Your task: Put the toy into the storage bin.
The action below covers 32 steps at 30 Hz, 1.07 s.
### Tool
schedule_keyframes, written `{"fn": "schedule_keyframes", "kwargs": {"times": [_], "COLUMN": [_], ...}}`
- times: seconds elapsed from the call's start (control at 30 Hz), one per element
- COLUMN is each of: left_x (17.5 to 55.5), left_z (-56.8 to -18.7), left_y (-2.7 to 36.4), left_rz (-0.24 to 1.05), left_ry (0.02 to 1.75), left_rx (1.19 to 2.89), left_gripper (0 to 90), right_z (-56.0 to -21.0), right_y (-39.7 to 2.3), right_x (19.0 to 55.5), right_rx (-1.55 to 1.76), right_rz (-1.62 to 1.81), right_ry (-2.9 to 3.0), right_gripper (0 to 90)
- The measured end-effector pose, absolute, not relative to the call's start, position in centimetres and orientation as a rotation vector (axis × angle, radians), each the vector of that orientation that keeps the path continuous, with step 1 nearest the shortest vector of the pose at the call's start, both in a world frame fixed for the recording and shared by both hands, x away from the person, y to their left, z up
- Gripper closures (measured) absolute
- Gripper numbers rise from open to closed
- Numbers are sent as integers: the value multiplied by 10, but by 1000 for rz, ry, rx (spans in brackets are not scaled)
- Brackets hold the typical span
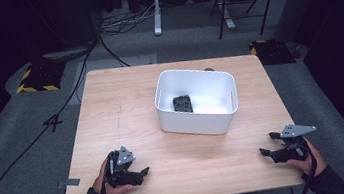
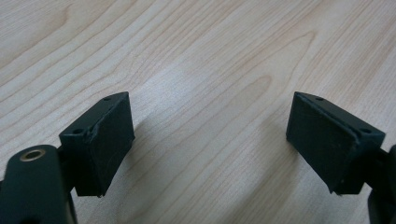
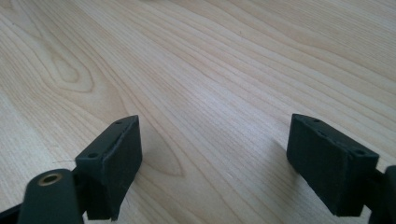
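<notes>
With both the left gripper [image 1: 142,172] and right gripper [image 1: 266,145] jaws wide and empty at lower frame, the dark part [image 1: 182,103] in the white bin [image 1: 198,122], center, is best approached from above

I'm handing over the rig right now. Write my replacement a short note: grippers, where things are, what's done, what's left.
Left gripper: open, empty, low over the table's near left edge.
Right gripper: open, empty, near right edge.
White bin: on the table, past its centre.
Dark part: lying inside the bin.
Done: that part looks binned.
Left: apparently nothing loose on the table to pick up.
</notes>
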<state>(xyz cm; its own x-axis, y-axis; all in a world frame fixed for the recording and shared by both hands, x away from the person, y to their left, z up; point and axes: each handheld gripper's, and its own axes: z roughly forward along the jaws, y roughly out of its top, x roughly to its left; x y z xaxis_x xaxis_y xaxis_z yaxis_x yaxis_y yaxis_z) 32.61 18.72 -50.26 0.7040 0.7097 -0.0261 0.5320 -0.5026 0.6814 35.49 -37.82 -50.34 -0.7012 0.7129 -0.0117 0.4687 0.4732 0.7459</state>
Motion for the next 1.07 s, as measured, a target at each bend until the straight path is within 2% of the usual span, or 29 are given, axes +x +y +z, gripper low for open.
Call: {"fn": "schedule_keyframes", "kwargs": {"times": [1.07], "left_x": [327], "left_z": [-503], "left_y": [187], "left_rz": [332], "left_ry": [949], "left_rx": [2225], "left_gripper": [151], "right_z": [-503], "right_y": [-378], "right_x": [355], "right_rx": [1003], "right_rz": [1069], "right_ry": [2405], "right_gripper": [184]}}
